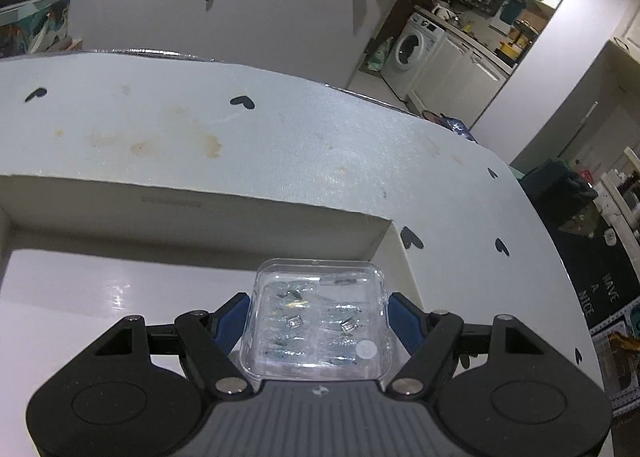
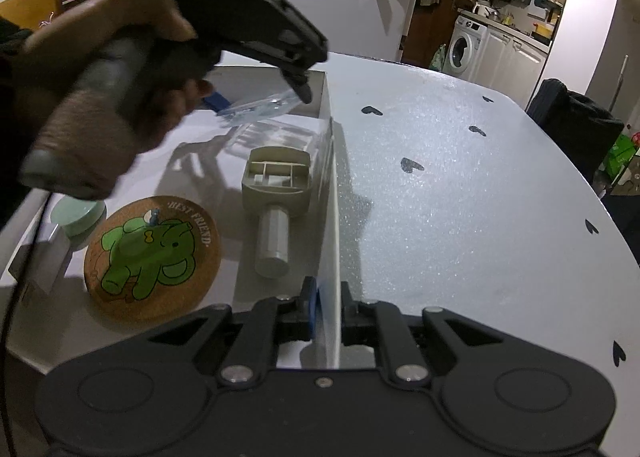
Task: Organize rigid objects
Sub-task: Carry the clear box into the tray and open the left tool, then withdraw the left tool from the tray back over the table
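Observation:
My left gripper (image 1: 318, 309) is shut on a clear plastic case (image 1: 320, 321) of small glittering pieces, its blue pads (image 1: 232, 321) pressed on both sides. It hangs tilted over the far right corner of an open white box (image 1: 200, 213). The right wrist view shows a hand (image 2: 100, 97) carrying the left gripper (image 2: 260, 99) with the case (image 2: 260, 111) above the box floor. My right gripper (image 2: 326, 313) is shut on the box's thin right wall (image 2: 330, 217), near its front end.
Inside the box lie a cork coaster (image 2: 152, 257) with a green elephant, a beige tool with a silver handle (image 2: 276, 185), a mint round lid (image 2: 80, 217) and a white block (image 2: 44, 261). The pale table (image 2: 460, 197) with black hearts stretches to the right.

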